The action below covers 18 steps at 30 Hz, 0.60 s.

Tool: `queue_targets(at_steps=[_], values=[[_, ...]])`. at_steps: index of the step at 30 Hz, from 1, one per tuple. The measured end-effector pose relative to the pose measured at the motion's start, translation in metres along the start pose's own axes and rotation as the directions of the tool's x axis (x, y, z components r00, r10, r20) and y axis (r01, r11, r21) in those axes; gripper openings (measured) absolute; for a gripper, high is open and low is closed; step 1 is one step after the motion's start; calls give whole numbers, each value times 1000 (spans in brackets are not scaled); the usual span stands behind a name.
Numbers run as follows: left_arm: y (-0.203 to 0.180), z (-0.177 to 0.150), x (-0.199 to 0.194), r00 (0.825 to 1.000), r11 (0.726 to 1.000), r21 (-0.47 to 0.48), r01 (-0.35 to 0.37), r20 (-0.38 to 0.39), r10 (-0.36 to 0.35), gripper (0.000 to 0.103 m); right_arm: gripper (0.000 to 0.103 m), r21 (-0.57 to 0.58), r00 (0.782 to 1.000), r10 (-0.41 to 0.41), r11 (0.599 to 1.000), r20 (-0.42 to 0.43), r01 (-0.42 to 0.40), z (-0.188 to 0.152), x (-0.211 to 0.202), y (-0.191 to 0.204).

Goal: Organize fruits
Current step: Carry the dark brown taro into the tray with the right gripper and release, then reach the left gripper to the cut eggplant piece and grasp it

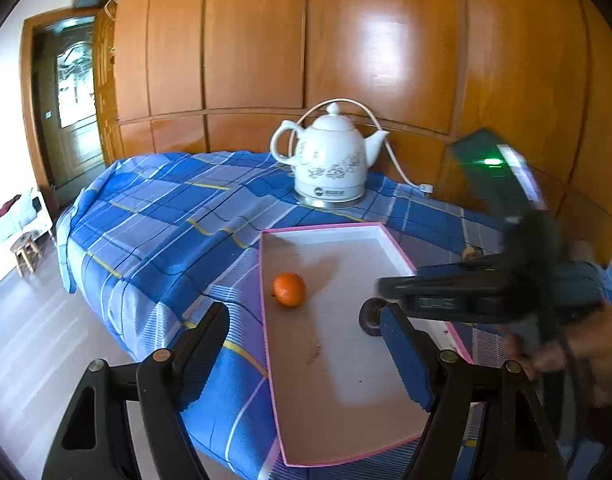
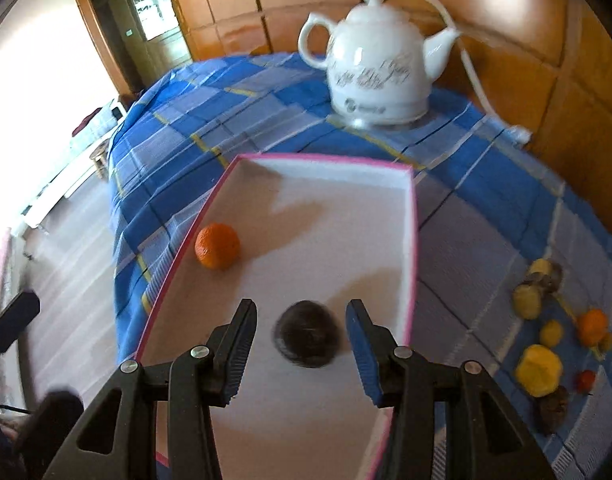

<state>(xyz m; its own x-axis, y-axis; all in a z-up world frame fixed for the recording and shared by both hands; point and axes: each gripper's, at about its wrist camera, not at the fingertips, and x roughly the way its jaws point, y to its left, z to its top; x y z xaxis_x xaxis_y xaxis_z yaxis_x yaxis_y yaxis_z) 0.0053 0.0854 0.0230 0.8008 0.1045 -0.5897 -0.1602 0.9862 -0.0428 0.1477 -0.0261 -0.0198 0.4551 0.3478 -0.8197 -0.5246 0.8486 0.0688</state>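
A pink-rimmed white tray (image 1: 390, 240) (image 2: 412, 216) lies on the blue checked cloth. An orange (image 1: 289, 289) (image 2: 217, 246) rests by its left wall. A dark round fruit (image 2: 307, 334) (image 1: 369, 316), blurred, sits on the tray floor between my right gripper's (image 2: 302, 308) fingertips, with white showing on its left side, so the pads are not pressing it. In the left wrist view that gripper (image 1: 386, 292) reaches in from the right, held by a hand. My left gripper (image 1: 304, 316) hovers open over the tray's near half with nothing between its fingers.
A white ceramic kettle (image 1: 330, 160) (image 2: 380, 68) with its cord stands behind the tray against wooden panels. Several loose fruits, a large yellow one (image 2: 538, 370), an orange one (image 2: 592, 326) and a small red one (image 2: 585, 380), lie on the cloth right of the tray. The table edge drops to the floor on the left.
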Motion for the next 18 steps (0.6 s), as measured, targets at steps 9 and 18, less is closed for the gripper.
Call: queue_targets(at_steps=[9, 18], values=[[-2, -6, 5, 999, 1000, -12, 0, -33, 0, 78, 47, 69, 974, -175, 984, 145, 166, -17, -48, -15], [-19, -6, 1, 999, 999, 34, 19, -34, -18, 78, 47, 115, 936, -258, 965, 240, 236, -27, -84, -25]])
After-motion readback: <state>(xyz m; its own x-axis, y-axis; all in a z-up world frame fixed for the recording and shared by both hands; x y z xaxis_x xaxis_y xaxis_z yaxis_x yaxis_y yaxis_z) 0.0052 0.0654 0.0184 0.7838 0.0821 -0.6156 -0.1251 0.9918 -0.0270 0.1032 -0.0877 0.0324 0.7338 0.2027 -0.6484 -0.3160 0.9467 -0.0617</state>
